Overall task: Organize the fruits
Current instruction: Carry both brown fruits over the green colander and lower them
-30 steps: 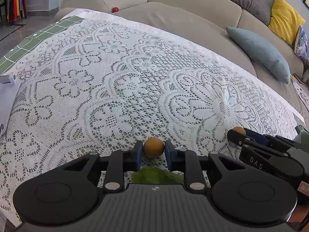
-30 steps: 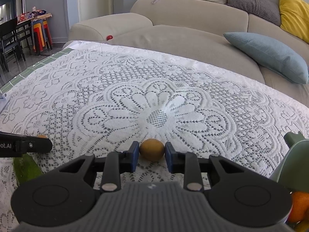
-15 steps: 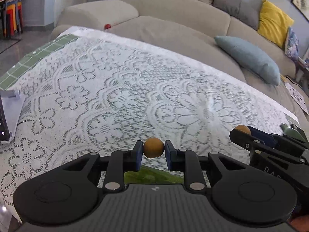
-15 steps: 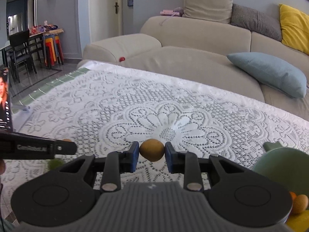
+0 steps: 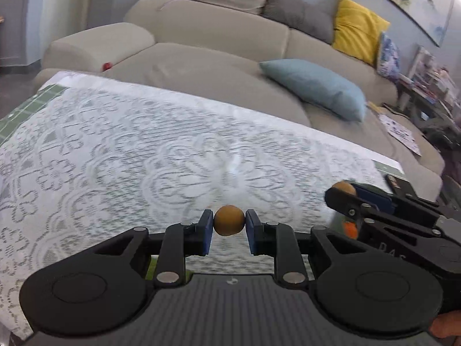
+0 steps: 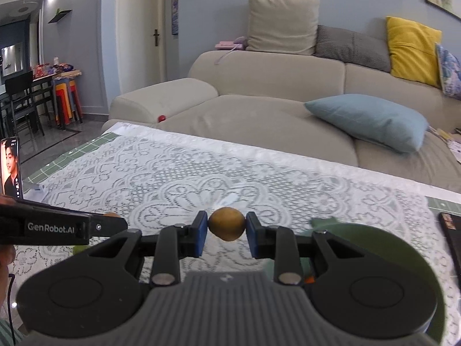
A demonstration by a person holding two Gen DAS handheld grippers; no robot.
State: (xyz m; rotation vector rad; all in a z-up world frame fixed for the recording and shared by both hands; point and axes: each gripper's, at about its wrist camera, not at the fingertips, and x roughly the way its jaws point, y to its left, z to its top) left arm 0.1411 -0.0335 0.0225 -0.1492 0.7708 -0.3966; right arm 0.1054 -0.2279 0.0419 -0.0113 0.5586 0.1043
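above the lace cloth (image 5: 144,150), my left gripper (image 5: 229,225) and right gripper (image 6: 226,225) each pinch a small brown fruit (image 5: 229,224), mid-carry. next, i judge, both must lower into the green bowl (image 6: 374,248) and release.

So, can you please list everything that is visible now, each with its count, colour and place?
small round fruit: two, yellow-brown, one in the left hand-held gripper, one in the right hand-held gripper
lace tablecloth: one, white, covering the table
bowl: one, green, near right, under the right hand-held gripper
sofa: one, beige, behind the table
cushion: one, light blue, on the sofa
cushion: one, yellow, on the sofa back
phone: one, screen lit, far left
left hand-held gripper: black, blue pads
right hand-held gripper: black, blue pads
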